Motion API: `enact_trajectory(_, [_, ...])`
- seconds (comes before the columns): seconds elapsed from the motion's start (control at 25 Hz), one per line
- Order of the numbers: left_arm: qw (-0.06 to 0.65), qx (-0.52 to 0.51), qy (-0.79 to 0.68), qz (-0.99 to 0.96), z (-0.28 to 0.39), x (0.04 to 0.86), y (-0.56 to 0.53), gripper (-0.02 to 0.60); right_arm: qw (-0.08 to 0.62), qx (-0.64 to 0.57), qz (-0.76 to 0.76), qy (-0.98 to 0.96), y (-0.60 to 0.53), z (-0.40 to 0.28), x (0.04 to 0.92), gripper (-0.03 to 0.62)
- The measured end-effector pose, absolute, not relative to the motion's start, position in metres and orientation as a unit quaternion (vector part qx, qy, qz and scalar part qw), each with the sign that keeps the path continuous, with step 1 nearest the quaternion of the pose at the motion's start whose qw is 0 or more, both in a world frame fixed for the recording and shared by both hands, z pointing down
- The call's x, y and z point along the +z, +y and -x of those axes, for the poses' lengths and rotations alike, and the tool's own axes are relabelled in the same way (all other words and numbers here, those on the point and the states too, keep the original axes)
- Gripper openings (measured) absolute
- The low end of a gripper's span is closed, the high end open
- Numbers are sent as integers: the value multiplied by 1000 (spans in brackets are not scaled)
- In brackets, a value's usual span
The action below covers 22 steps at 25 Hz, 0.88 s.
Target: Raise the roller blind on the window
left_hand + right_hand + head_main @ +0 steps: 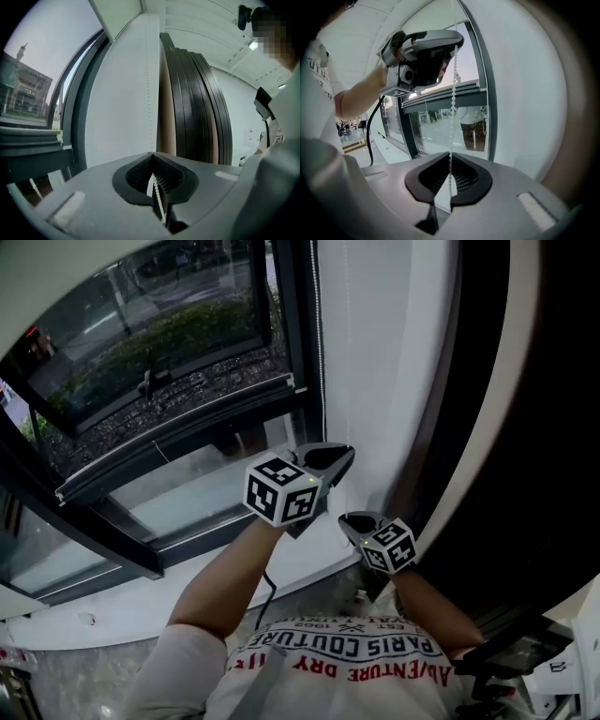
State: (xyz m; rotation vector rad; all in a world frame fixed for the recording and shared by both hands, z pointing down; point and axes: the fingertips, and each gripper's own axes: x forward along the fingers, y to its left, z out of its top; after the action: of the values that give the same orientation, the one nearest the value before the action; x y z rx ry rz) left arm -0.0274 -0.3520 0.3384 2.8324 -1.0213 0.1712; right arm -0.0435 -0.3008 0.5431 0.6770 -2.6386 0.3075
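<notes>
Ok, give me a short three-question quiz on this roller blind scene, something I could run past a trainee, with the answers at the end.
1. True or false: the left gripper is shut on the bead chain.
2. In the right gripper view, where does the left gripper sit relative to the right gripper? A: higher up the same chain. B: lower down the same chain. C: away from the chain, holding nothing.
3. Fill the gap: the right gripper's jaws are ____ on the chain.
Key: 1 true; 2 A; 3 shut.
</notes>
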Motion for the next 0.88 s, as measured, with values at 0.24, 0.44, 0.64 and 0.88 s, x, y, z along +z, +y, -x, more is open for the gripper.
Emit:
enact_trajectory(0.24, [100,60,-335,-935,24,395,-341,5,249,148,-230,-929,-280,38,598,15])
enact_trajectory(0.44, [93,52,-332,-937,23,390,-332,5,255,157,-219,-929,-277,43,596,15])
enact_trajectory(0.64, [89,46,-336,-936,31,390,-326,5,233,192,-166,-939,-261,55,594,17])
enact_trajectory(0.88, [86,38,-344,-934,47,391,-315,5,248,179,-143,-941,-250,49,567,102])
